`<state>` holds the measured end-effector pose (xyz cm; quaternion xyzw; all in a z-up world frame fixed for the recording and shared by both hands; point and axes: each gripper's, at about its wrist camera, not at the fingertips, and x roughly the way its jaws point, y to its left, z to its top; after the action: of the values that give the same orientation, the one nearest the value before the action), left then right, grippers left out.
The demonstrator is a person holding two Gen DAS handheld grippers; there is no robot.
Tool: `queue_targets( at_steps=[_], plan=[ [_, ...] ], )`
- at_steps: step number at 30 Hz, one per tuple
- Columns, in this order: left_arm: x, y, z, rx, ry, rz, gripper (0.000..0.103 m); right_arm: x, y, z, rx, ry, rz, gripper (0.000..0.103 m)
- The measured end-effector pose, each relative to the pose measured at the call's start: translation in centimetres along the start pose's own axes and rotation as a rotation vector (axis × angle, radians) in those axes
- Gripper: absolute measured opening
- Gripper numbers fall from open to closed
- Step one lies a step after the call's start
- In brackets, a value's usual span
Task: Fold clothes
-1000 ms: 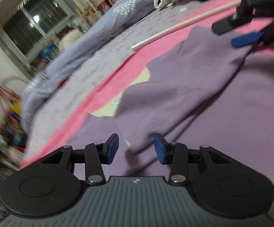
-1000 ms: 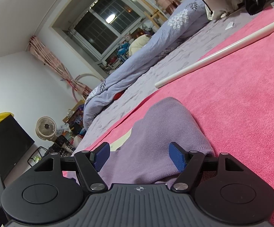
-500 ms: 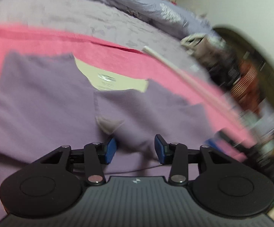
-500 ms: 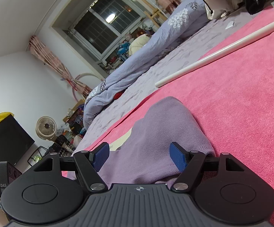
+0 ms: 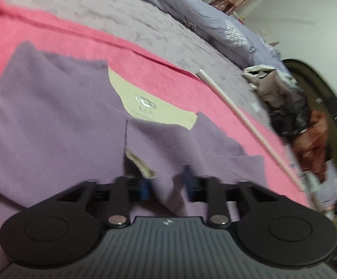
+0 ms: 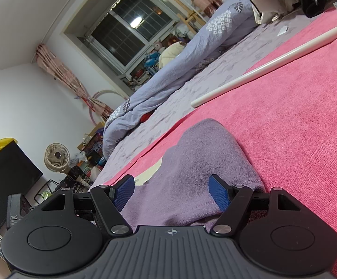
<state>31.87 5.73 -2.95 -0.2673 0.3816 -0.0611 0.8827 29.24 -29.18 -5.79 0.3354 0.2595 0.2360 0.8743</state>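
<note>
The left gripper [image 5: 167,187] has a grey ribbed body with a small white emblem at the front edge of the ribs. On each side sits a matte black housing bearing a round raised disc. 2 black link arms run forward from silver pivot screws, with smaller screws further out on the linkage. Its blue pads [image 5: 144,187] are partly hidden and blurred. The right gripper [image 6: 172,193] is built the same way: grey ribbed centre with a compass-like white mark, 2 black disc housings with triangular cut-outs, silver screw heads at the pivots. Its fingers [image 6: 219,194] carry bright blue pads with a fine gridded texture.
</note>
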Motion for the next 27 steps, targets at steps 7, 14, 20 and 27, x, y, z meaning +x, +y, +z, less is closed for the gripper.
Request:
queue_targets(
  at_steps=[7,14,20,27],
  plan=[
    [-4.7,0.0,1.6,0.005,-0.179,0.001,0.000,-1.8,0.1,0.1,-0.001,-0.128,0.002,0.072],
    [-8.0,1.7,2.2,0.057,-0.310,0.118,0.000,-2.4,2.8,0.1,-0.177,-0.138,-0.076,0.076],
    [-7.3,6.0,0.5,0.043,-0.321,0.198,0.000,-1.3,9.5,-2.5,-0.685,-0.040,-0.363,0.083],
    [-7.5,8.9,0.3,-0.023,-0.287,0.209,0.001,4.0,11.6,-4.6,-0.897,0.136,-0.463,0.084]
  ],
)
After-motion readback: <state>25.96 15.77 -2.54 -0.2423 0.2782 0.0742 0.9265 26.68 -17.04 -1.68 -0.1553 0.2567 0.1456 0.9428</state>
